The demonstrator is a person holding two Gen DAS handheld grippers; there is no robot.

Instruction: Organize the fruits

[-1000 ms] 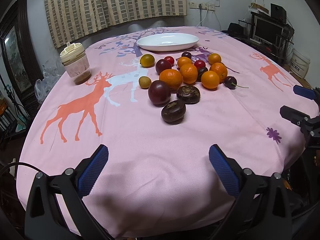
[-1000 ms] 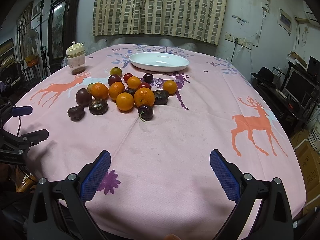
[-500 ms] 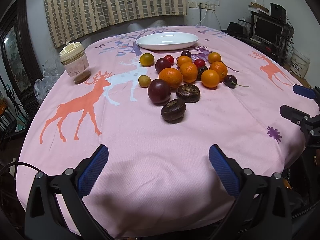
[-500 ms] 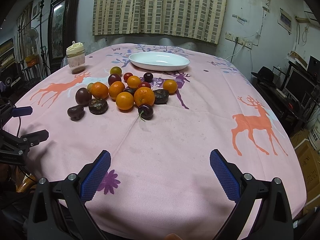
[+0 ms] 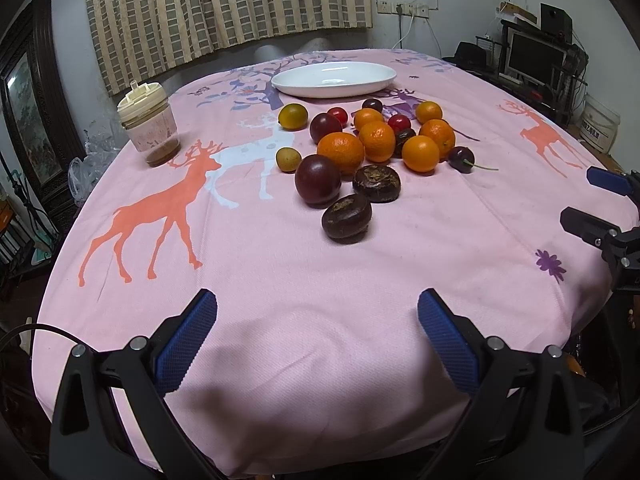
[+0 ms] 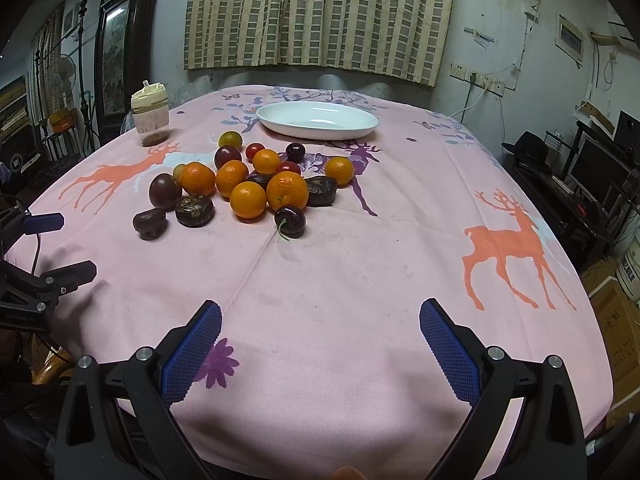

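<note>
A pile of fruit sits mid-table on the pink deer tablecloth: several oranges (image 5: 341,151) (image 6: 287,190), dark plums (image 5: 318,179) (image 6: 165,191), brown wrinkled fruits (image 5: 347,219) (image 6: 195,210), a stemmed cherry (image 5: 461,159) (image 6: 289,221), red and yellow small fruits (image 5: 293,116). An empty white oval plate (image 5: 334,78) (image 6: 317,120) stands behind the pile. My left gripper (image 5: 318,344) is open and empty over the near table edge. My right gripper (image 6: 320,346) is open and empty, also near the edge, and shows at the right in the left wrist view (image 5: 592,208).
A lidded plastic jar (image 5: 148,124) (image 6: 151,118) stands at the far left of the table. Checked curtains hang behind. A cabinet stands at the left; a monitor and shelves (image 5: 536,56) at the right. The left gripper shows in the right wrist view (image 6: 44,248).
</note>
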